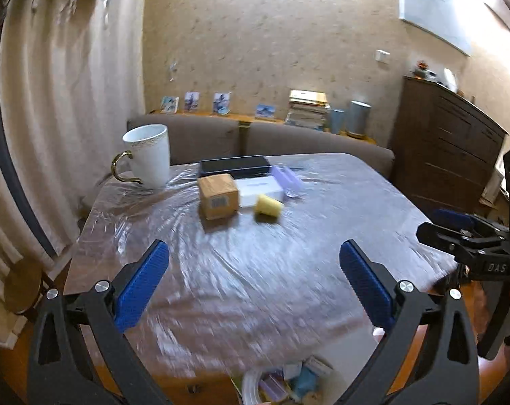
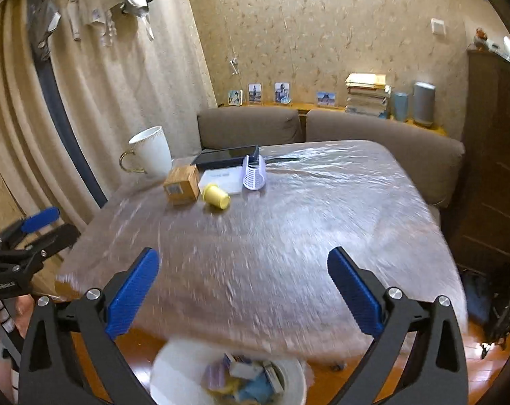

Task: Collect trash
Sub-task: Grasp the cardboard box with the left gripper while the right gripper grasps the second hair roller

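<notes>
- Left gripper (image 1: 254,271): jaws stood wide, nothing between.
- Right gripper (image 2: 243,278): same.
- Bin (image 2: 295,376) sat near, below table (image 2: 322,219), holding scraps.
- Box (image 2: 181,184) and cup (image 2: 216,196) lay far-left.

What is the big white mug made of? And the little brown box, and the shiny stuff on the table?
The white mug looks like glazed ceramic: smooth, glossy, with a gold-coloured handle. The brown box looks like plain matte cardboard with a printed label stuck on it. The table cover seems to be clear plastic film: it wrinkles and glints, and brown tabletop shows through.
</notes>
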`<action>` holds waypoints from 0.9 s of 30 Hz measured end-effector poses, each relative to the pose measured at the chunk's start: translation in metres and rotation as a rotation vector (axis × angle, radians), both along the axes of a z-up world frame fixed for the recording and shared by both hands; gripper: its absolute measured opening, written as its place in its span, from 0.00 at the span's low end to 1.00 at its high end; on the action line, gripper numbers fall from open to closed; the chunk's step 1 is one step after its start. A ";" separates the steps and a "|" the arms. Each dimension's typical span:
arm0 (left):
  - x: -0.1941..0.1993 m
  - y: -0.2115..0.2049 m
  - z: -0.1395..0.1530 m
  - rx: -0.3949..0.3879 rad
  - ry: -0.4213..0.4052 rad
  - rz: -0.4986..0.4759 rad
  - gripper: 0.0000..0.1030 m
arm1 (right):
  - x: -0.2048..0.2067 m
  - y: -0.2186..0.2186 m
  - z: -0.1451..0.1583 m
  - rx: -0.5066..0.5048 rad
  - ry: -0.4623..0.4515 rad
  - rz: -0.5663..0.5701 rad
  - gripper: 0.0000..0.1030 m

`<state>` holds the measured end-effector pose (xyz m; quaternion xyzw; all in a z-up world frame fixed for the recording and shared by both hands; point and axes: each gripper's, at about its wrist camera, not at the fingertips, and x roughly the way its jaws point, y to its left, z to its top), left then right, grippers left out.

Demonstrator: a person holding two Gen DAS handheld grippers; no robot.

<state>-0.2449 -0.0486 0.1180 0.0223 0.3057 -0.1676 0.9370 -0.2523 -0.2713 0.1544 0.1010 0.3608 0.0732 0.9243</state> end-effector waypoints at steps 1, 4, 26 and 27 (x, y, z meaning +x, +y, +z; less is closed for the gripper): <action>0.011 0.000 -0.002 0.006 0.007 0.010 0.99 | 0.015 0.001 -0.002 0.009 0.009 -0.003 0.96; 0.044 -0.001 -0.008 0.025 0.029 0.027 0.99 | 0.053 0.006 -0.006 -0.014 0.021 -0.023 0.96; 0.205 -0.024 -0.087 0.100 0.199 0.068 0.86 | 0.239 0.039 -0.092 -0.061 0.234 -0.062 0.60; 0.206 -0.022 -0.088 0.098 0.200 0.071 0.86 | 0.242 0.039 -0.095 -0.060 0.241 -0.071 0.59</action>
